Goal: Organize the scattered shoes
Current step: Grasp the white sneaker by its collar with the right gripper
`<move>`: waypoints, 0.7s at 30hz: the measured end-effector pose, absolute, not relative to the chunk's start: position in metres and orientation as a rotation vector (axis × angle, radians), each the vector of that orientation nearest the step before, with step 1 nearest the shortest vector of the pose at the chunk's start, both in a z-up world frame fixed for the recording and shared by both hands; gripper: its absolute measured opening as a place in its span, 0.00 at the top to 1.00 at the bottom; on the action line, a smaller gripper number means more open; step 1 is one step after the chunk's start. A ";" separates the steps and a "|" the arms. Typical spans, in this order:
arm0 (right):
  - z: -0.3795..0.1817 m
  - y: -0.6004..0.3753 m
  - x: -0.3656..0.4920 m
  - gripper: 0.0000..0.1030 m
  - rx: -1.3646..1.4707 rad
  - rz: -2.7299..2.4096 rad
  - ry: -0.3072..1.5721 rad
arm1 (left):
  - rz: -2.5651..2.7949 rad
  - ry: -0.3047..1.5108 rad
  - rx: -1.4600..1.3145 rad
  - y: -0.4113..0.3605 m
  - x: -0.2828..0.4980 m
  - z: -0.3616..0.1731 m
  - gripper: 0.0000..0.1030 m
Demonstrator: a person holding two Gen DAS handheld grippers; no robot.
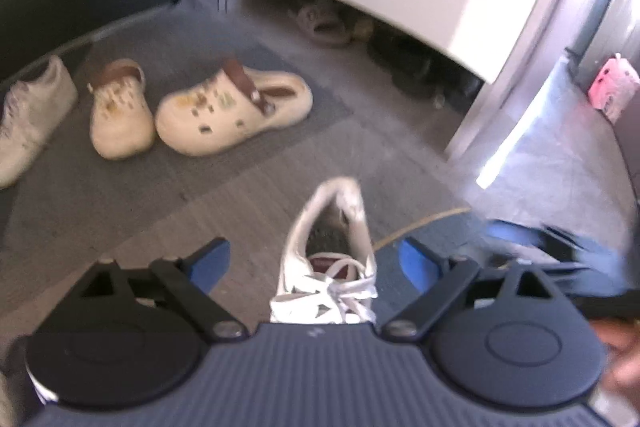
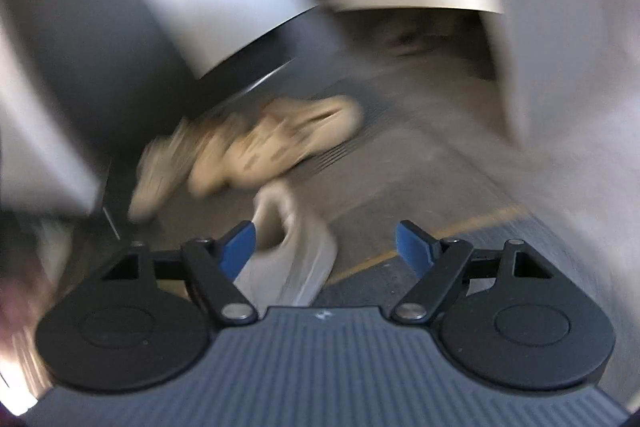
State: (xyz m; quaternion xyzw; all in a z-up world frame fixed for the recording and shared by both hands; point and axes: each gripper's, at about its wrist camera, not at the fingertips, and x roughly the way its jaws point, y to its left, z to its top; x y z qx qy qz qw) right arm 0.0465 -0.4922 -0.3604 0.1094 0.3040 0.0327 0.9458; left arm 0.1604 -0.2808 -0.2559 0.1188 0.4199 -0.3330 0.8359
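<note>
Left gripper (image 1: pixel 310 259) jaws wide over lone white lace-up sneaker (image 1: pixel 326 251) on grey floor mat (image 1: pixel 120 207), untouched; right gripper (image 2: pixel 326 247) also spread, holding nothing; cream clog pair (image 1: pixel 192 107) and second sneaker (image 1: pixel 28 115) lined up, this one left.

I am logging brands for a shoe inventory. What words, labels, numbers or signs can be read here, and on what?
No text can be read in either view.
Left gripper body: a small pale mark, too small to read.
Right gripper body: the same kind of mark, blurred.
Pink package: print too blurred to read.
Cream clogs: charms only, no legible writing.
White sneaker: no brand visible.
</note>
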 end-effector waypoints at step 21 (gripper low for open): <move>-0.425 -0.346 0.149 0.31 -1.391 0.922 1.067 | -0.510 1.057 0.161 -0.156 0.040 -0.216 0.01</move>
